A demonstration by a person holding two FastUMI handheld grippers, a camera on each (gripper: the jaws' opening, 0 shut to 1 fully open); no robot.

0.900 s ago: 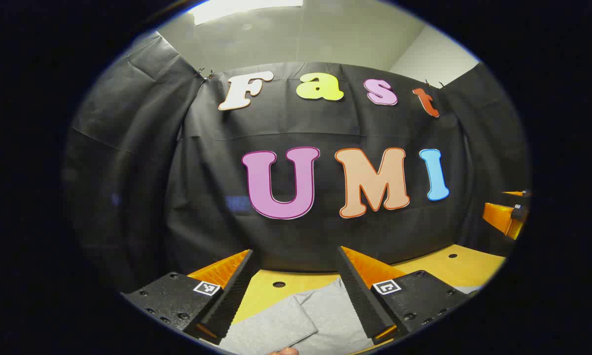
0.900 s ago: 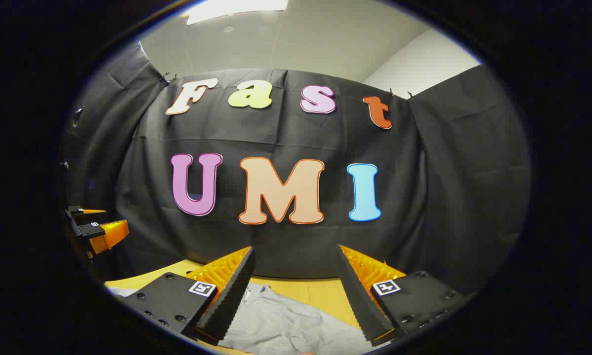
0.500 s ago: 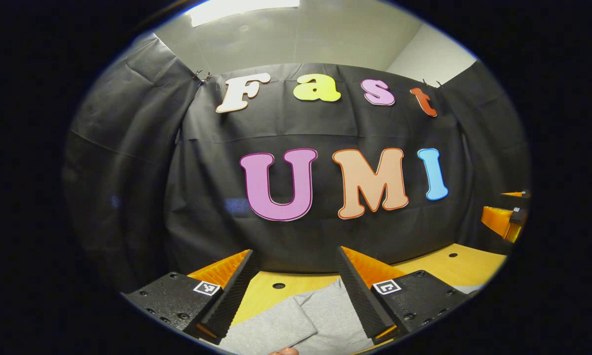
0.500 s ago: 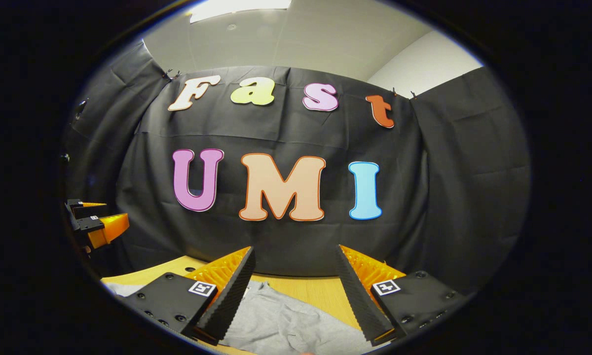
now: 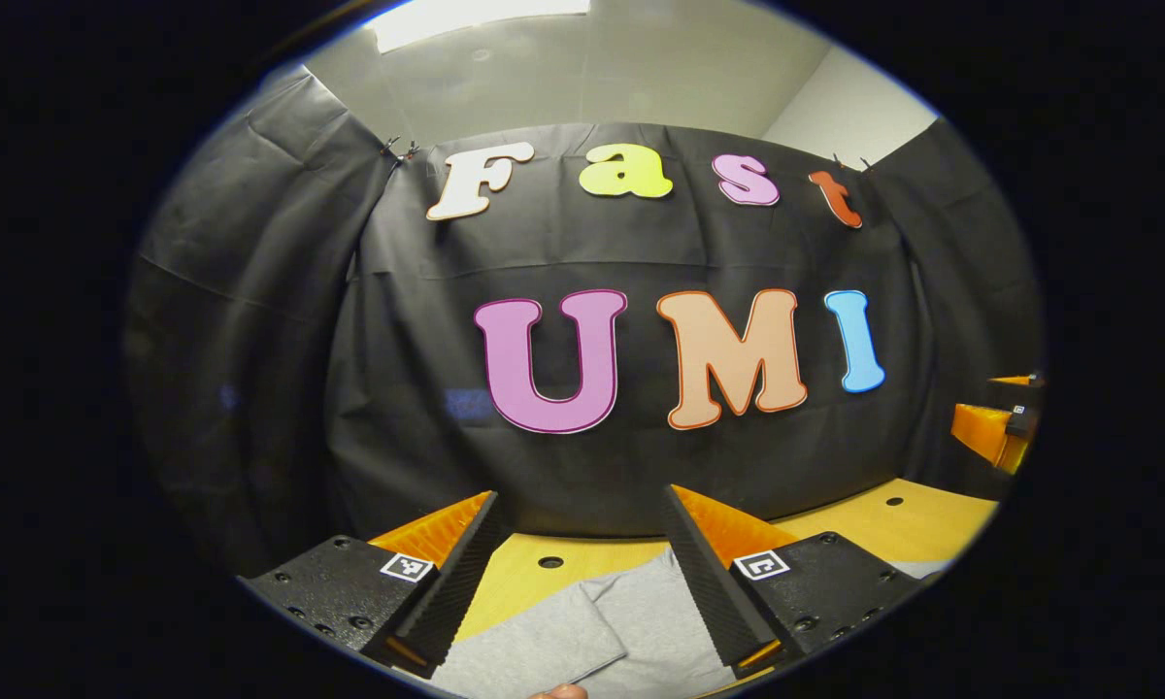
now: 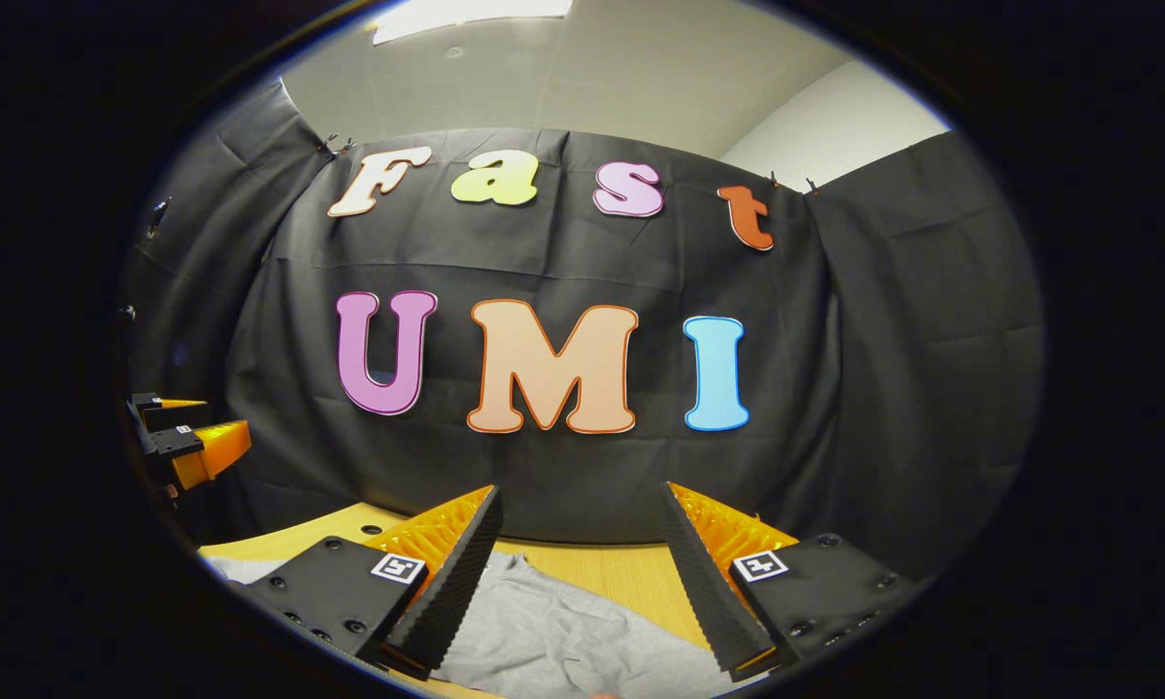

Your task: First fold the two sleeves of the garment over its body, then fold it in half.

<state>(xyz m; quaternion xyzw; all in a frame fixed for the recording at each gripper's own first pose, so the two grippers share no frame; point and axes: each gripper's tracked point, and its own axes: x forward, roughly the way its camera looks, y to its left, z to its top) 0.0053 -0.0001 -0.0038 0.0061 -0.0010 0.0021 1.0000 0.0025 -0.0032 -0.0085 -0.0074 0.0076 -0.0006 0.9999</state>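
A grey garment (image 5: 592, 631) lies on the wooden table (image 5: 515, 582), with a folded flap at its left in the left gripper view. My left gripper (image 5: 580, 510) hangs open above it, nothing between its fingers. In the right gripper view the grey garment (image 6: 553, 636) shows wrinkled below my right gripper (image 6: 582, 505), which is also open and holds nothing. The right gripper (image 5: 995, 422) appears far right in the left gripper view. The left gripper (image 6: 189, 437) appears far left in the right gripper view.
The black cloth wall (image 5: 641, 466) stands close behind the table's far edge. Small round holes (image 5: 549, 562) dot the wooden tabletop. A fingertip (image 5: 558, 691) pokes in at the bottom edge of the left gripper view.
Both gripper views have shifted only slightly; the grippers stay open above the garment, and the garment has not moved.
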